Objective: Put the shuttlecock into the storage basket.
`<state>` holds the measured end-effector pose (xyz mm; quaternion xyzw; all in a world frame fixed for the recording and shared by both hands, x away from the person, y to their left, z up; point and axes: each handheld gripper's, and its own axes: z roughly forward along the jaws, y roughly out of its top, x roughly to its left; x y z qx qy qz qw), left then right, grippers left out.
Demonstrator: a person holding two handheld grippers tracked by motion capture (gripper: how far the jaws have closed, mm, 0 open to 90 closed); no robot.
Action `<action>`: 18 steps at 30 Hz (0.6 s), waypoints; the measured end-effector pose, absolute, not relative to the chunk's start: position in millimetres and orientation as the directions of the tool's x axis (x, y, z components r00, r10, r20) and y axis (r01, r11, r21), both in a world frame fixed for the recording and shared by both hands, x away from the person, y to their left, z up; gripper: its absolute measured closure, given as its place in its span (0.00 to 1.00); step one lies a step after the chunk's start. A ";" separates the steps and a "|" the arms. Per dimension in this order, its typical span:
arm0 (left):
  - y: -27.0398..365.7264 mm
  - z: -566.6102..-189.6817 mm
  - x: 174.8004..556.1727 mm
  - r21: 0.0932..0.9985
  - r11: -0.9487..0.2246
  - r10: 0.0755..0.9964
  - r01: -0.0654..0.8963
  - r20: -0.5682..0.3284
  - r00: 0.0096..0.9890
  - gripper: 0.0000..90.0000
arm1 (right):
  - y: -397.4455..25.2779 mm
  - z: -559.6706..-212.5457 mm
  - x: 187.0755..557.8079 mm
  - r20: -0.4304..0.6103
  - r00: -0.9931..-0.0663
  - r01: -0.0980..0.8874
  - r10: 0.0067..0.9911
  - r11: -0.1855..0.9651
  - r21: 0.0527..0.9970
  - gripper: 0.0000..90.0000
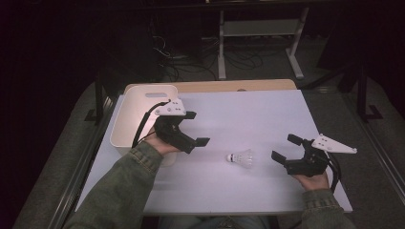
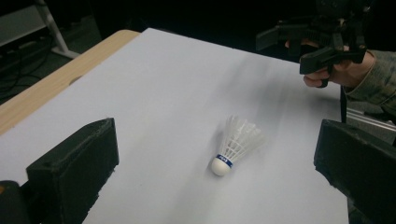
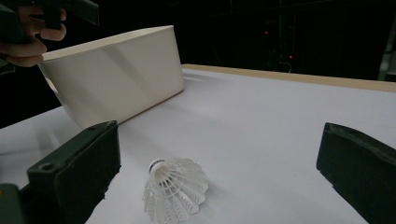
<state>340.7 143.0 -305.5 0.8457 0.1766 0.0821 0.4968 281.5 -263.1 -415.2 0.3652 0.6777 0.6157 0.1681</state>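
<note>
A white shuttlecock (image 1: 241, 158) with a blue band lies on its side on the white table top (image 1: 248, 114), between the two hands. My left gripper (image 1: 197, 129) hovers to its left, beside the bin, jaws wide open and empty; its own view shows the shuttlecock (image 2: 236, 144) ahead between the jaws. My right gripper (image 1: 285, 148) stands open just right of the shuttlecock, with nothing in it. In the right gripper view the shuttlecock (image 3: 175, 189) lies close, cork end pointing away, nearer the left jaw.
A cream plastic bin (image 1: 136, 112) with a handle slot sits at the table's left side, also seen as the bin (image 3: 116, 74) behind the shuttlecock. A wooden edge (image 1: 239, 86) runs along the far side. Cables and a white rack stand on the floor beyond.
</note>
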 end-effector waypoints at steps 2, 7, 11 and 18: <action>138.3 -307.1 341.3 0.863 -0.453 0.375 0.223 -0.042 0.926 0.00 | -263.3 -415.1 281.5 0.222 -0.677 0.288 0.702 -0.025 0.957 0.00; 130.3 -310.5 342.7 0.855 -0.466 0.365 0.227 -0.048 0.930 0.00 | -263.8 -415.0 281.2 0.227 -0.678 0.289 0.699 -0.030 0.957 0.00; 124.5 -314.8 344.4 0.840 -0.491 0.358 0.231 -0.047 0.932 0.00 | -263.4 -414.8 280.6 0.227 -0.683 0.289 0.694 -0.028 0.957 0.00; 109.0 -320.2 343.4 0.817 -0.535 0.331 0.216 -0.033 0.943 0.00 | -264.8 -414.2 279.4 0.232 -0.685 0.286 0.691 -0.038 0.958 0.00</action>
